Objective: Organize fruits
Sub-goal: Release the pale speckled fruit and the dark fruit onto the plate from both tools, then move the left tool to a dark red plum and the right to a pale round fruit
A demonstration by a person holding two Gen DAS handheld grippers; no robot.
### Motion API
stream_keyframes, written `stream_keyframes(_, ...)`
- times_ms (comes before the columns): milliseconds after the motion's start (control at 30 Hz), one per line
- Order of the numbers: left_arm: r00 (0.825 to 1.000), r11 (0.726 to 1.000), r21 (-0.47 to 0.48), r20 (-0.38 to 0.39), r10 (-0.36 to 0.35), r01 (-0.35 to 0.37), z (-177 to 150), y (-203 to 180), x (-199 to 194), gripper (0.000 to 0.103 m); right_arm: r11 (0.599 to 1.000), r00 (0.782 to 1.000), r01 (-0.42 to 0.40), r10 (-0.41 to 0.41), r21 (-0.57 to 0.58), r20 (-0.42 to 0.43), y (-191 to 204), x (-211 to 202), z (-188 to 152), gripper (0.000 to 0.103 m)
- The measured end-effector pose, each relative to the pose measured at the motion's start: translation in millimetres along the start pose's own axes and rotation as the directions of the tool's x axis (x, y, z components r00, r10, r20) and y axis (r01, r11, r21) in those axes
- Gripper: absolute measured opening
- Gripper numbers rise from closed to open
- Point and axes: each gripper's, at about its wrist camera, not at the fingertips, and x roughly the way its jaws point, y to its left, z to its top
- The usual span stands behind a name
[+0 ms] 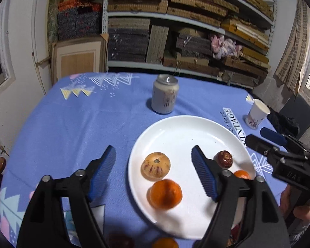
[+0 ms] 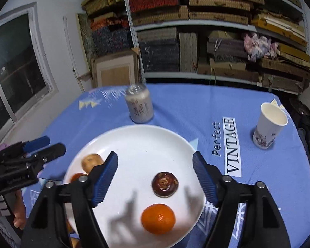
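We work over a table [image 1: 76,124] in a blue cloth, and on it the white plate [image 2: 146,142] holds four fruits. Behind the plate stands a can [image 1: 165,94], and off to the right a paper cup [image 2: 268,124], both clear of the rim.

Our left gripper [image 1: 154,163] is spread wide with nothing between its jaws. It hangs above the plate's left part, over a pale striped fruit [image 1: 155,166] and an orange [image 1: 165,194] that lie nearly touching. Our right gripper [image 2: 155,167] is spread wide too and empty, hanging over a dark fruit [image 2: 165,184] and a second orange [image 2: 158,218] on the right part.

More fruit remains off the plate at the near edge: a dark one [image 1: 119,241] and an orange one [image 1: 165,242], both cut by the frame.

The risks, as we judge them:
- The fruits are round and the plate is smooth, so a nudge from a finger could send one rolling over the rim.
- The two grippers sit close together over one plate; reaching at once, they may knock each other.
- The near fruits are almost under the left gripper, hard to see, so a blind grab could push them off the table.
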Motion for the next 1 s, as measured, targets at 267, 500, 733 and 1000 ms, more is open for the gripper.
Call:
stream_keyframes(267,0.998,0.996,-0.066,0.006,0.068,-0.068,-78.1,39.4,-60.2,0.082,0.996,0.996,0.040,-0.034,-0.076,0.085,24.0,-71.8,-47.0,0.086)
stream_keyframes(500,0.983,0.980,-0.116,-0.106,0.152,-0.164,-127.3,68.8,-44.2,0.082,0.996,0.975,0.082,-0.071,-0.045,0.209,8.5,-124.8,-117.0,0.086)
stream_keyframes(733,0.982,0.984,-0.047,-0.092,0.166,-0.170,-125.2,52.2,-32.2,0.082,0.997,0.973,0.066,-0.059,-0.026,0.222,10.2,-132.2,-131.3,0.086)
stream_keyframes(1000,0.979,0.992,-0.033,-0.169,0.115,-0.122,-121.7,45.9,-0.9,0.065,0.997,0.976,0.064,-0.053,-0.044,0.212,14.7,-128.8,-130.7,0.095)
